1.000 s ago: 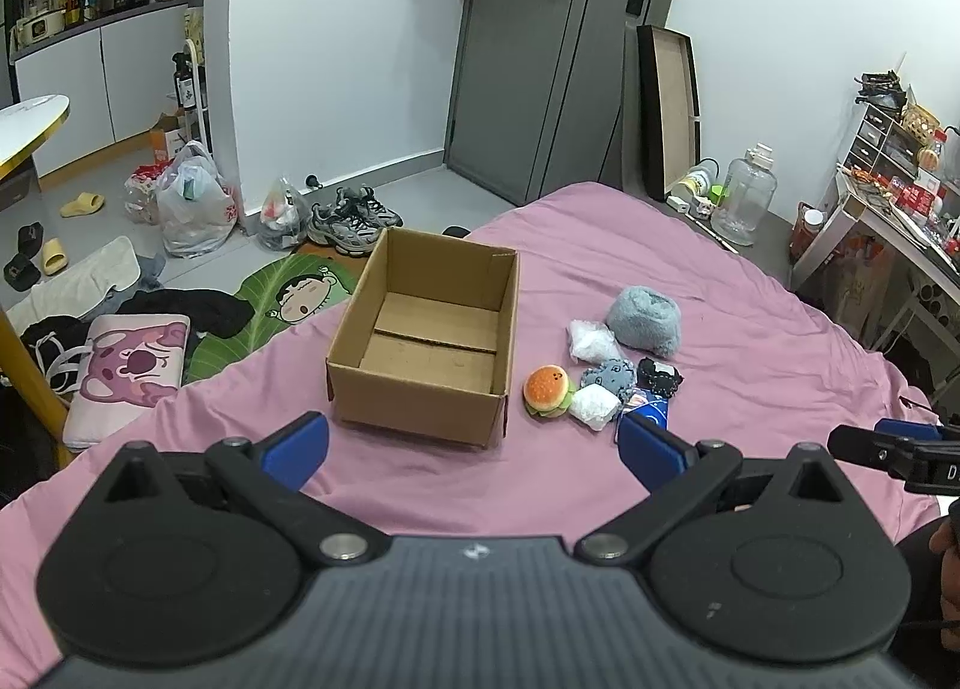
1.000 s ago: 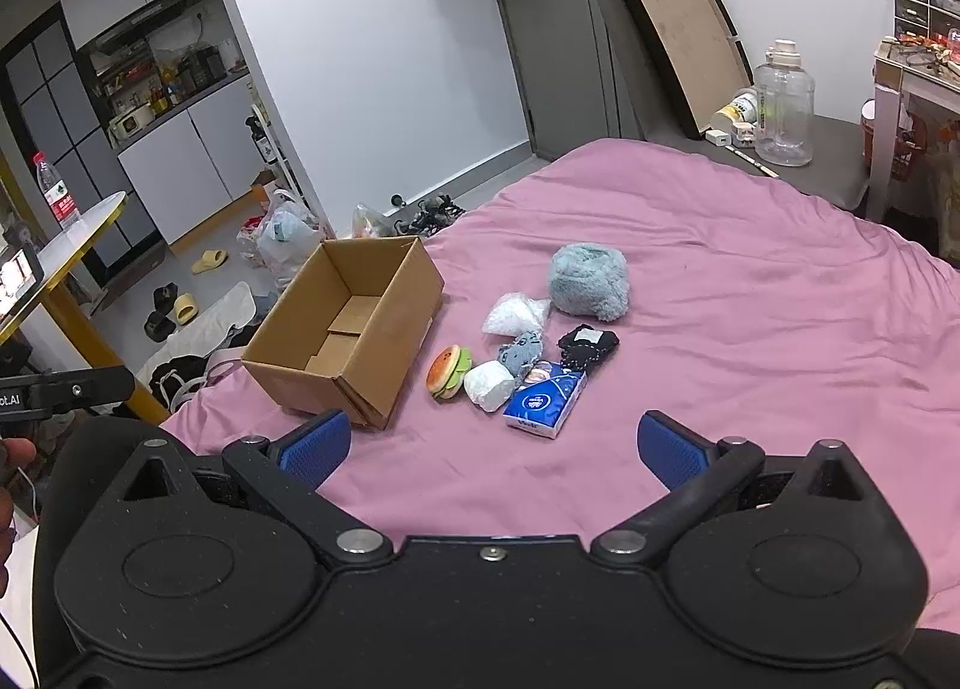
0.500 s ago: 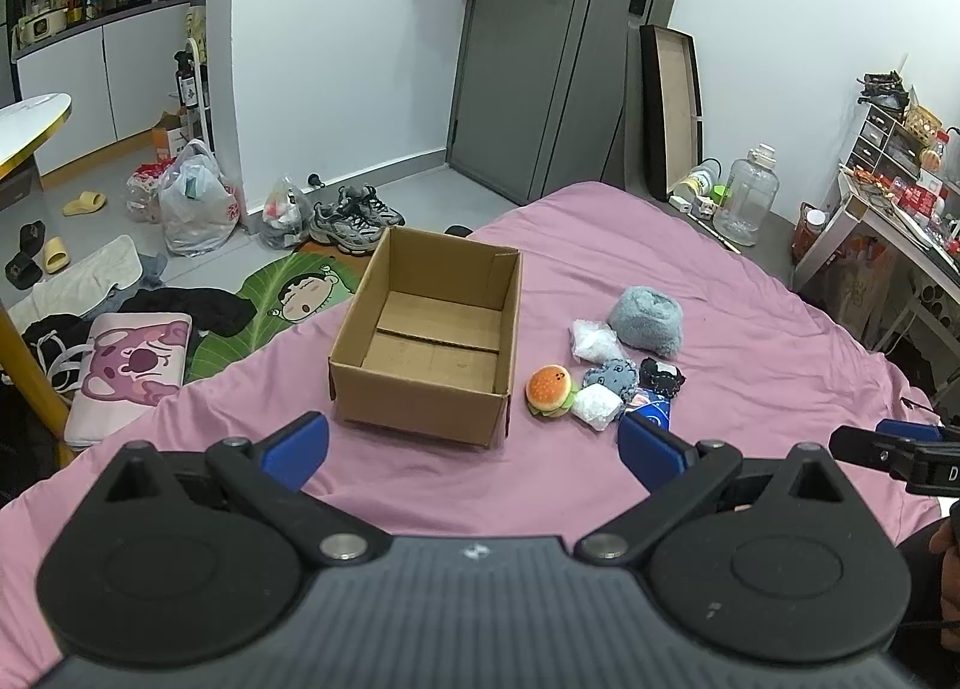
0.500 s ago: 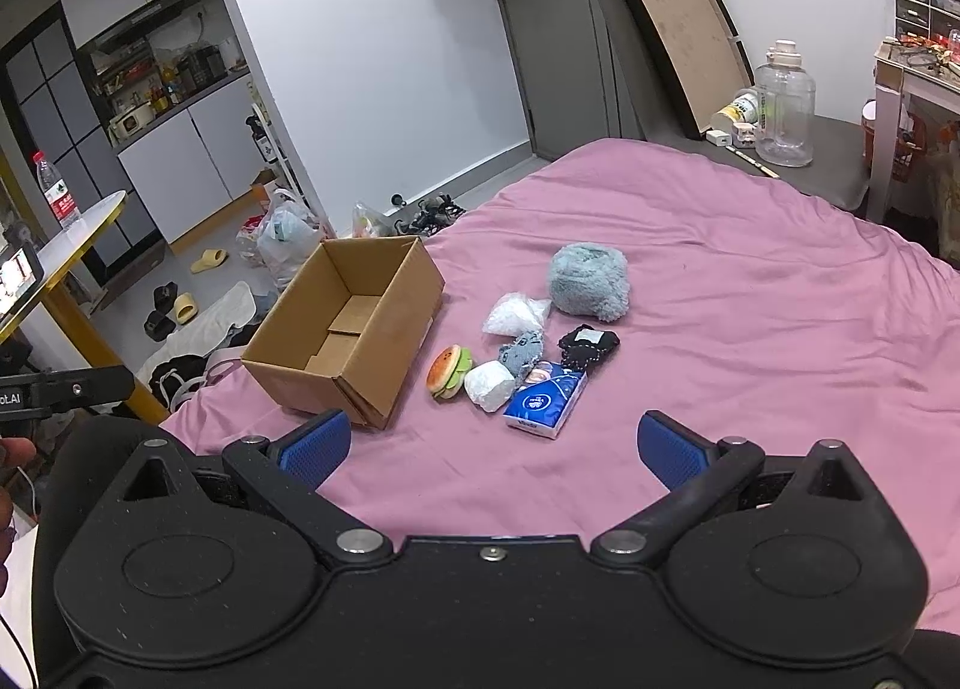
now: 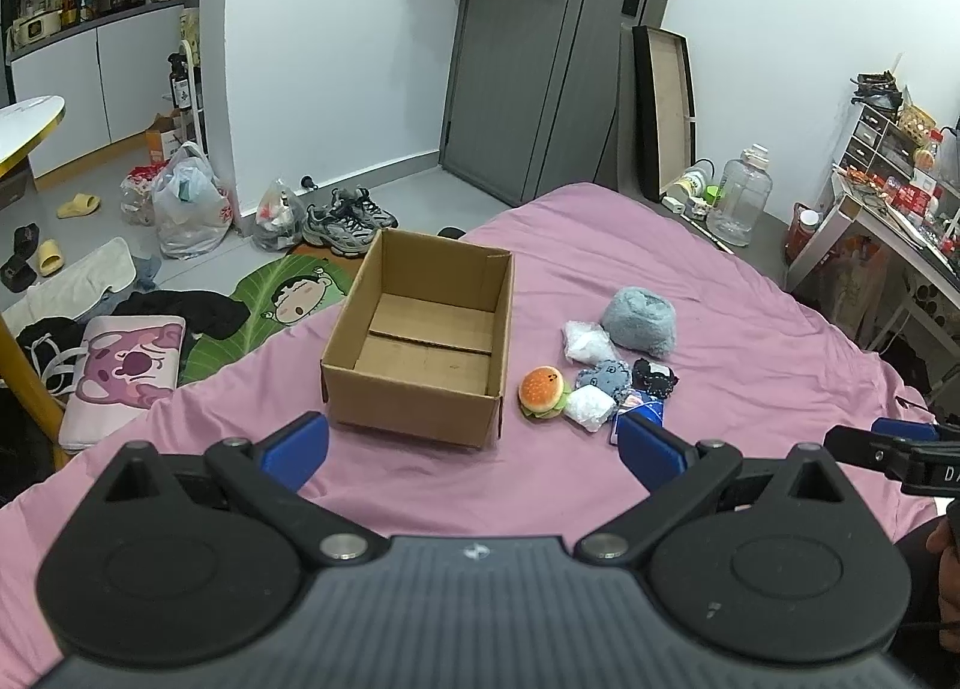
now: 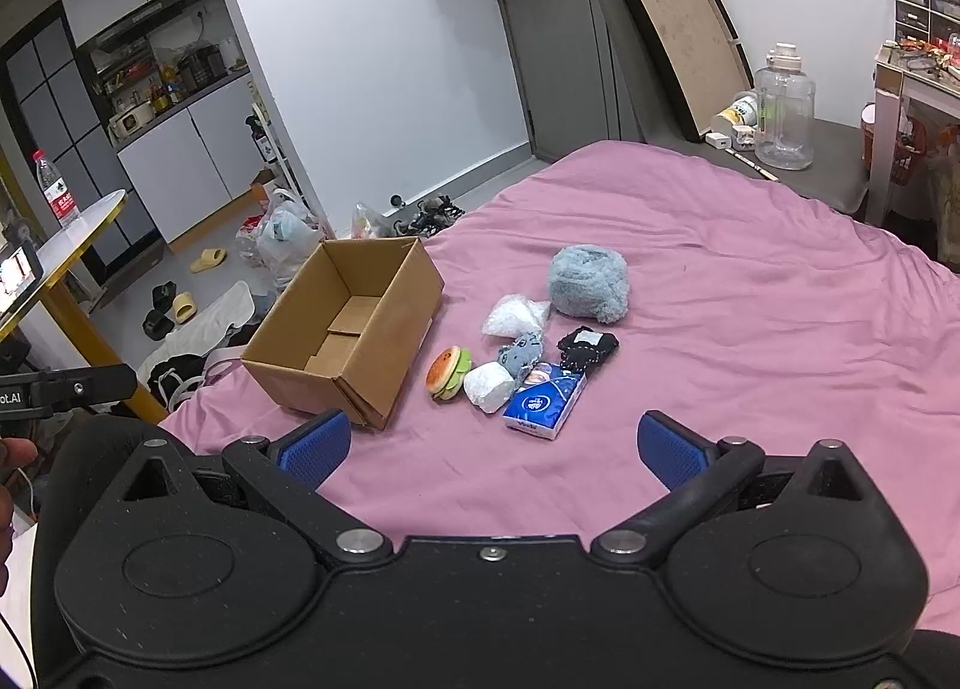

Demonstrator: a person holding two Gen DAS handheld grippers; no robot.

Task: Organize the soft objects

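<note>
An empty cardboard box (image 5: 420,338) (image 6: 351,323) stands open on the pink bed (image 5: 750,341) (image 6: 750,293). Right of it lies a cluster of soft things: a burger plush (image 5: 543,392) (image 6: 448,372), two white wrapped bundles (image 5: 590,408) (image 6: 515,315), a grey-blue plush (image 6: 521,353), a black fabric piece (image 6: 587,347), a fluffy grey ball (image 5: 639,320) (image 6: 589,282) and a blue tissue pack (image 6: 545,402). My left gripper (image 5: 474,449) is open, short of the box. My right gripper (image 6: 495,449) is open, short of the tissue pack. Both hold nothing.
Beyond the bed's left edge the floor holds shoes (image 5: 348,221), plastic bags (image 5: 189,203), clothes and a pillow (image 5: 123,371). A yellow-legged round table (image 6: 66,245) stands at the left. A water jug (image 6: 783,107) and a desk (image 5: 888,227) stand at the right.
The left wrist view has crept slightly forward toward the box. The right view is nearly unchanged. Both grippers stay open.
</note>
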